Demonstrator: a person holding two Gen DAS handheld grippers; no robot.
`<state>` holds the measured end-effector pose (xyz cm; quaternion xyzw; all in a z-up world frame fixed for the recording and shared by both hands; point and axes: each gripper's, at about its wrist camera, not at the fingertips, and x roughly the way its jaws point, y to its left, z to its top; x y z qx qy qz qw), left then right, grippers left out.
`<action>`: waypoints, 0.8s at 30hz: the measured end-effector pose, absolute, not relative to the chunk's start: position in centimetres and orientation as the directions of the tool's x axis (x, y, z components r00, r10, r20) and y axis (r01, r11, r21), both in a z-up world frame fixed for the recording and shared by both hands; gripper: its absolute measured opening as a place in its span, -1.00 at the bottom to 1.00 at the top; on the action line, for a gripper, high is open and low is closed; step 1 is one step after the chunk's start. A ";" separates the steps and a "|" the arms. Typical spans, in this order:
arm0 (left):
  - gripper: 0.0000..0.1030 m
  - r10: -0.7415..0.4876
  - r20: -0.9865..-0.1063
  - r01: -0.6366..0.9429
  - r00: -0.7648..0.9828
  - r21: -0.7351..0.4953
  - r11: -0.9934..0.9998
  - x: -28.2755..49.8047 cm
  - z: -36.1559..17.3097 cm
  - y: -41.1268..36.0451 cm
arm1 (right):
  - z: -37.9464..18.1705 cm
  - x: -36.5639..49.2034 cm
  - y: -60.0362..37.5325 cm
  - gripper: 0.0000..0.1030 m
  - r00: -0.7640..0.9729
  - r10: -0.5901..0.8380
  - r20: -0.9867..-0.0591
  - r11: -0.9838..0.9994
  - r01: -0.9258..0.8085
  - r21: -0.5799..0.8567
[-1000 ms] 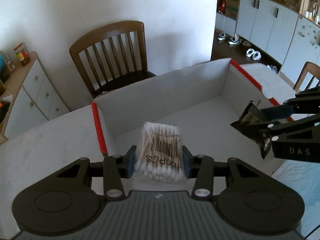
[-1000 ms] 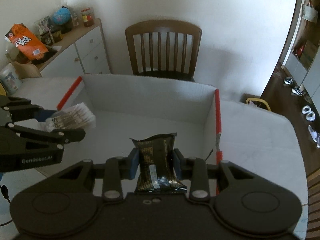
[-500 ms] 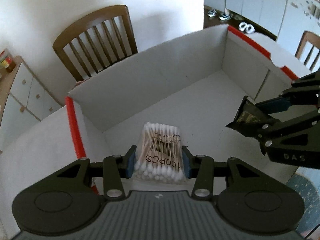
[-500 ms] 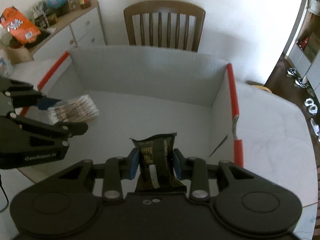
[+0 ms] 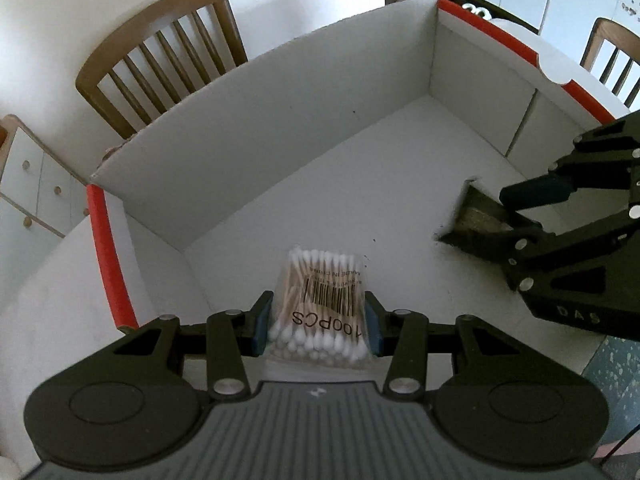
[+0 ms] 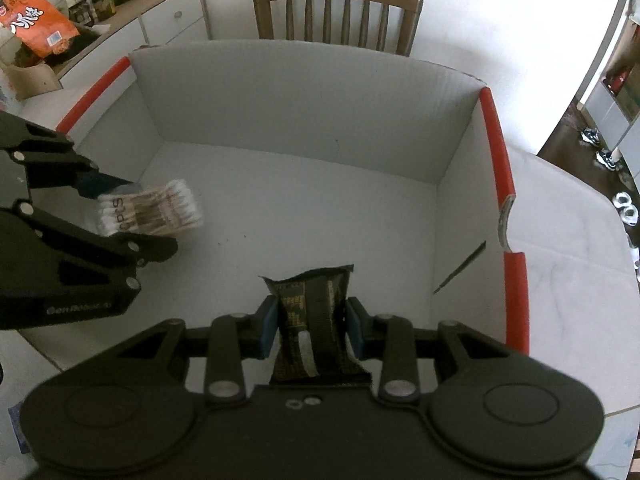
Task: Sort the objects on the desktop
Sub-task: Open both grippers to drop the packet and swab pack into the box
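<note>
My left gripper [image 5: 318,326] is shut on a clear bag of cotton swabs [image 5: 320,308] marked 100PCS and holds it over the near left part of a white box [image 5: 280,112] with red edges. My right gripper [image 6: 312,332] is shut on a dark snack packet [image 6: 310,320] and holds it over the box's near right part. In the left wrist view the right gripper [image 5: 516,216] and the packet [image 5: 476,220] show at the right. In the right wrist view the left gripper [image 6: 116,200] and the swabs [image 6: 152,210] show at the left.
The box [image 6: 304,100] is open-topped and its floor is bare. A wooden chair [image 6: 336,12] stands behind it against the wall. A white cabinet [image 6: 160,24] with an orange snack bag [image 6: 36,26] stands at the far left. Another chair [image 5: 612,60] is at the right.
Both grippers have moved forward and down into the box, each still holding its item. The box floor now looks closer in both views.
</note>
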<state>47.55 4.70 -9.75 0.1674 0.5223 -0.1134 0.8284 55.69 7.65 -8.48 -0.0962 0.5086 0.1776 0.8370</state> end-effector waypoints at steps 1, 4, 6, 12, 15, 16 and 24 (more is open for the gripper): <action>-0.13 -0.016 -0.903 0.365 0.428 0.157 0.918 47.5 -9.7 4.7 | -8.4 55.7 7.6 -0.31 0.422 0.199 -0.885 0.919 -0.395 0.018; -0.12 -0.010 -0.905 0.355 0.426 0.156 0.922 47.7 -9.7 4.7 | -8.3 55.6 7.3 -0.29 0.421 0.201 -0.885 0.921 -0.389 0.024; -0.12 -0.017 -0.904 0.352 0.426 0.149 0.924 47.7 -9.6 4.7 | -8.2 55.7 7.2 -0.27 0.423 0.197 -0.884 0.923 -0.385 0.022; -0.01 -0.032 -0.901 0.349 0.432 0.135 0.927 47.7 -9.3 4.8 | -8.1 56.0 6.8 -0.24 0.426 0.203 -0.882 0.932 -0.360 0.040; 0.29 -0.023 -0.892 0.340 0.452 0.148 0.929 47.4 -9.0 4.8 | -7.9 55.9 6.5 -0.22 0.429 0.201 -0.881 0.936 -0.350 0.043; 0.35 -0.020 -0.889 0.325 0.458 0.147 0.934 47.5 -8.8 4.9 | -7.8 55.9 6.4 -0.21 0.430 0.202 -0.880 0.935 -0.351 0.043; 0.35 -0.038 -0.869 0.279 0.494 0.117 0.953 46.9 -6.9 5.8 | -6.2 55.4 5.8 -0.21 0.450 0.207 -0.869 0.936 -0.349 0.042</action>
